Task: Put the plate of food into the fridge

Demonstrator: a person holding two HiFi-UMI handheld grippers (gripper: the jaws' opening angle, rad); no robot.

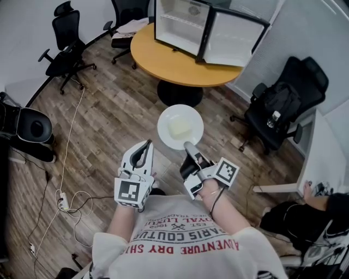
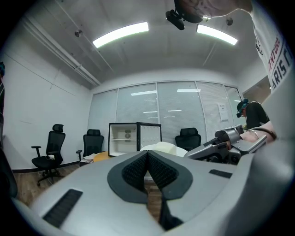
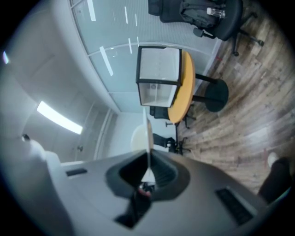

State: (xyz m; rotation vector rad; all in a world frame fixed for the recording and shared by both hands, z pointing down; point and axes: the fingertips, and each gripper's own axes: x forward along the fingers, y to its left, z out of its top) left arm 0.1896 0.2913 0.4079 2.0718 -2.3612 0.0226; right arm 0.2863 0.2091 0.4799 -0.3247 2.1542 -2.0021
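A white plate [image 1: 180, 126] with a pale block of food [image 1: 179, 127] on it hangs over the wooden floor, level. My right gripper [image 1: 189, 148] is shut on its near rim; in the right gripper view the plate [image 3: 148, 133] shows edge-on between the pads. My left gripper [image 1: 144, 148] is beside it to the left, shut and empty, its pads [image 2: 148, 169] pressed together. The small fridge [image 1: 203, 27] stands on a round wooden table [image 1: 180, 66] ahead with its door [image 1: 234, 39] swung open and white shelves showing. From the left gripper view the fridge [image 2: 133, 137] lies straight ahead.
Black office chairs stand around: one far left [image 1: 65, 41], one behind the table [image 1: 126, 16], one at right [image 1: 283, 103] with a bag on it. A cable and power strip [image 1: 62, 201] lie on the floor at left. A seated person [image 1: 311, 218] is at lower right.
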